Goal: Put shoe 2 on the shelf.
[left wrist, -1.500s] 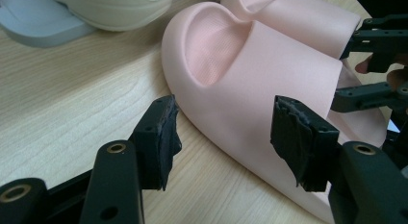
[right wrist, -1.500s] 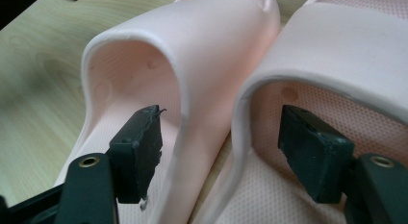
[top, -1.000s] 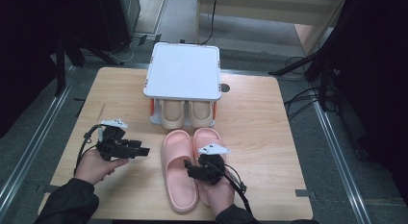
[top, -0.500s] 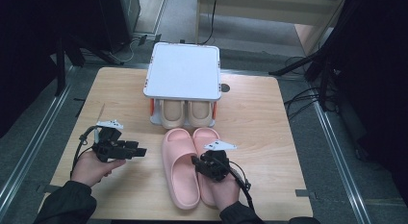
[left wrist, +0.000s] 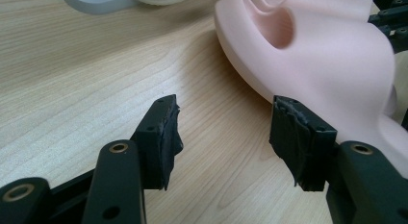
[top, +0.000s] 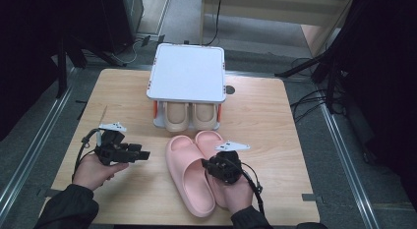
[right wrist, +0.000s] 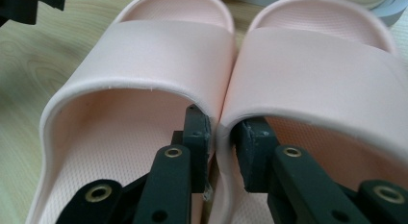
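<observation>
Pinching the touching inner walls of the pink slippers (top: 194, 172) in my right gripper (right wrist: 224, 152), whose jaws have just been closing, I see both pointing far toward the white rack (top: 187, 74), my left gripper (top: 141, 155) idling wide open leftward.

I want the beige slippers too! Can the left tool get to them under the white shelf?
Probably yes: the left tool is open and empty, with bare table between it and the beige slippers.
</observation>
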The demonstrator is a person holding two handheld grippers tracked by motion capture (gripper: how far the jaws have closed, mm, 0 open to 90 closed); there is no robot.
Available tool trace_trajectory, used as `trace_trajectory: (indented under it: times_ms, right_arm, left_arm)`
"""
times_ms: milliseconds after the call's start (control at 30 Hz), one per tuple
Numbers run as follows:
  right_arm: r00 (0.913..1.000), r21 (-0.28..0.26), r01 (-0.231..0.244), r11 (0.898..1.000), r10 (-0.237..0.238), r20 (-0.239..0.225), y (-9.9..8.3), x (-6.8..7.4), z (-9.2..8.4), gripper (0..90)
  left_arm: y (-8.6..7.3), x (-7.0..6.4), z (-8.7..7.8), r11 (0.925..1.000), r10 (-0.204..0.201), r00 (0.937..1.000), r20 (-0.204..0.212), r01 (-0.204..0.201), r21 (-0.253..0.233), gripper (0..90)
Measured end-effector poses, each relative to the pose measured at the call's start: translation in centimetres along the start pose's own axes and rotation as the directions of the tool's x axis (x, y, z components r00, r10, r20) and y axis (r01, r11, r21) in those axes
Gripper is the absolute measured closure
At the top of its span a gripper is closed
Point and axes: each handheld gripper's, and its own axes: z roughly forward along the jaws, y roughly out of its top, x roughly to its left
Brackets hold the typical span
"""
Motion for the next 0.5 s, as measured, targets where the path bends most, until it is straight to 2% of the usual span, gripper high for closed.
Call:
trace_trajectory:
  times_ms: [167, 500]
  right_arm:
    - [0.9996, -0.005, 0.023, 1.000, -0.023, -0.018, 0.1, 0.1, -0.7, 78.8]
    - [0.9921, 0.015, 0.063, 0.998, -0.061, -0.110, 0.7, 0.5, -1.4, 79.0]
  left_arm:
    - [0.0, 0.0, 0.0, 1.0000, 0.002, 1.0000, 0.000, -0.002, -0.002, 43.1]
    - [0.0, 0.3, -0.2, 1.0000, -0.006, 1.0000, -0.003, 0.006, -0.007, 42.8]
